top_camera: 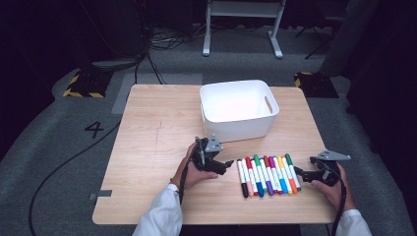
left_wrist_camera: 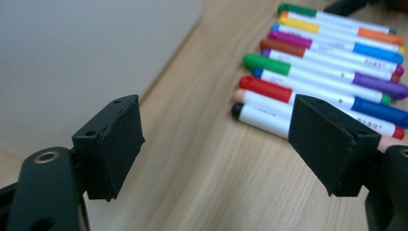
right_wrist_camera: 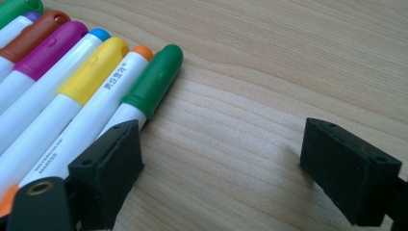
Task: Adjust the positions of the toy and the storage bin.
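Light wooden rectangular tabletop (top_camera: pixel 147 147): carries all items listed.

White rectangular plastic bin (top_camera: pixel 238 109), slot handle in its right wall: far centre of the tabletop, nothing visible inside.

Row of white-barrelled felt markers with coloured caps (top_camera: pixel 268 175): near right of centre, lying flat side by side and touching; caps alternate ends. Black-capped marker (left_wrist_camera: pixel 260 118) is leftmost in the row; dark green-capped marker (right_wrist_camera: pixel 151 82) is rightmost.

Left tool (top_camera: pixel 227 163), black, two-jawed, held in the left hand (top_camera: pixel 194 169): just left of the marker row, raised off the tabletop, pointing right toward the black-capped marker; jaws spread, nothing between them.

Right tool (top_camera: pixel 298 172), black, in the right hand (top_camera: pixel 334 189): just right of the row, low over the wood, beside the dark green-capped marker; jaws spread wide, only bare tabletop between them
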A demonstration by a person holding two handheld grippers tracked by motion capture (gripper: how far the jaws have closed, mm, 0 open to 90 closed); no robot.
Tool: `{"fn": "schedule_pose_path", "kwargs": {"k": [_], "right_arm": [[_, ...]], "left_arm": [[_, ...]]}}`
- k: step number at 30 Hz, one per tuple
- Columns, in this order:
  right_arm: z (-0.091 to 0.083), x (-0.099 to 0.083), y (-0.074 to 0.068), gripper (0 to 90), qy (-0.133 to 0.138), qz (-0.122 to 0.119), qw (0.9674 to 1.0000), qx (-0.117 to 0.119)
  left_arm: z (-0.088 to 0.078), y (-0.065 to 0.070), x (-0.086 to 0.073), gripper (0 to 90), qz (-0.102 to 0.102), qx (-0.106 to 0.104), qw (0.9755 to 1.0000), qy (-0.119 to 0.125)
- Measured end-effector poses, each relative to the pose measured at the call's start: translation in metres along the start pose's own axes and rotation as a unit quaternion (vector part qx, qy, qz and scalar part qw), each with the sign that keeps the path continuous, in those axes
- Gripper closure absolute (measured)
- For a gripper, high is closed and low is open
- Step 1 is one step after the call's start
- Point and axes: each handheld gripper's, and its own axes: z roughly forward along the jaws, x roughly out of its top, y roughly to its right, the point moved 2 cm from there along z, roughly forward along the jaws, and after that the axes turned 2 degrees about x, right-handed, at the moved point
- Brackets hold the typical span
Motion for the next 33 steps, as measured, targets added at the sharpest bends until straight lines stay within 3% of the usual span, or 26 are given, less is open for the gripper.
{"fn": "schedule_pose_path", "kwargs": {"k": [8, 16, 18, 22, 25, 26, 33], "right_arm": [[0.001, 0.001, 0.001, 14.6, 0.0, 0.0, 1.0, -0.001], [0.001, 0.001, 0.0, 14.7, 0.0, 0.001, 1.0, 0.001], [0.001, 0.001, 0.0, 14.7, 0.0, 0.001, 1.0, 0.001], [0.001, 0.001, 0.001, 14.7, 0.0, 0.0, 1.0, 0.001], [0.001, 0.001, 0.001, 14.8, 0.0, 0.001, 1.0, 0.002], [0.001, 0.001, 0.001, 14.8, 0.0, 0.001, 1.0, 0.002], [0.001, 0.001, 0.001, 15.0, 0.001, 0.001, 1.0, 0.003]], "left_arm": [[-0.038, -0.025, 0.036, 20.5, 0.006, 0.026, 0.999, 0.036], [-0.045, -0.037, 0.077, 21.3, 0.023, 0.042, 0.998, 0.04], [-0.043, -0.039, 0.084, 21.3, 0.044, 0.04, 0.998, 0.022], [-0.029, -0.043, 0.094, 23.7, 0.062, 0.028, 0.9977, 0.0], [-0.019, -0.047, 0.096, 29.2, 0.063, 0.022, 0.9976, -0.02], [-0.015, -0.05, 0.096, 30.5, 0.055, 0.014, 0.998, -0.027], [-0.002, -0.065, 0.092, 56.8, 0.069, 0.003, 0.9947, -0.076]]}}
